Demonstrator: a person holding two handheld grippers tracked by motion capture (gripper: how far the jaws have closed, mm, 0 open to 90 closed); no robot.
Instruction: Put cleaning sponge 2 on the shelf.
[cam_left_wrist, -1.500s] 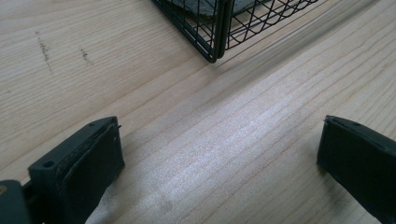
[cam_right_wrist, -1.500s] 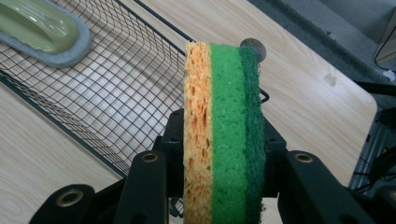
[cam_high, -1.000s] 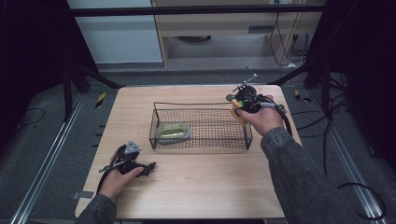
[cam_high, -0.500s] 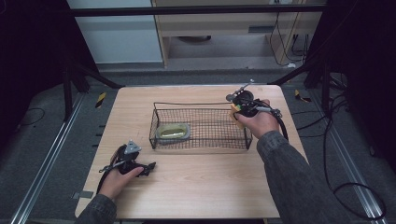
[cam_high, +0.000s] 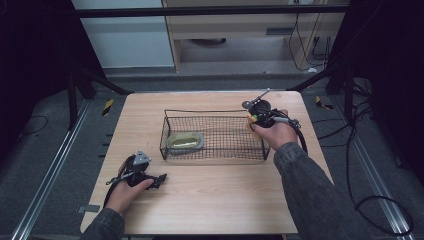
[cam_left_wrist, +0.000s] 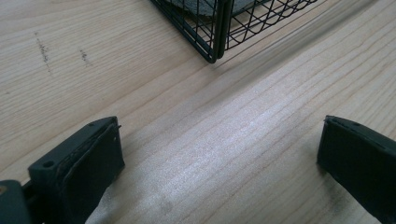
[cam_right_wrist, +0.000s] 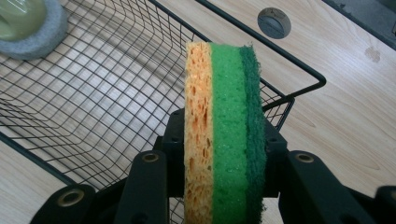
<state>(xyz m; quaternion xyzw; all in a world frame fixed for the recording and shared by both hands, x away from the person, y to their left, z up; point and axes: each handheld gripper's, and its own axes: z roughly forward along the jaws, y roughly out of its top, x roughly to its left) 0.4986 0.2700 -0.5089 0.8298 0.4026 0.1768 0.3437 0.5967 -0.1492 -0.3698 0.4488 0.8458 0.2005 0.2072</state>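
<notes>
The right hand-held gripper clamps a sponge between its two black jaws, standing the sponge on edge so its layers show side by side: orange, bright green, then a dark green scouring face. In the high view this right hand-held gripper sits at the right end of the wire basket, with the sponge at the basket's rim; the right gripper view shows the sponge poised above the black wire mesh, over the end wall of the basket. Whether the sponge touches the wire cannot be told.

At the far left end of the basket lies a scrubber with a pale green top on a grey pad, also seen in the right gripper view, well apart from the sponge.

The left hand-held gripper rests on the tabletop near the front left, its jaws spread wide with nothing between them but bare wood, near the basket's corner.
</notes>
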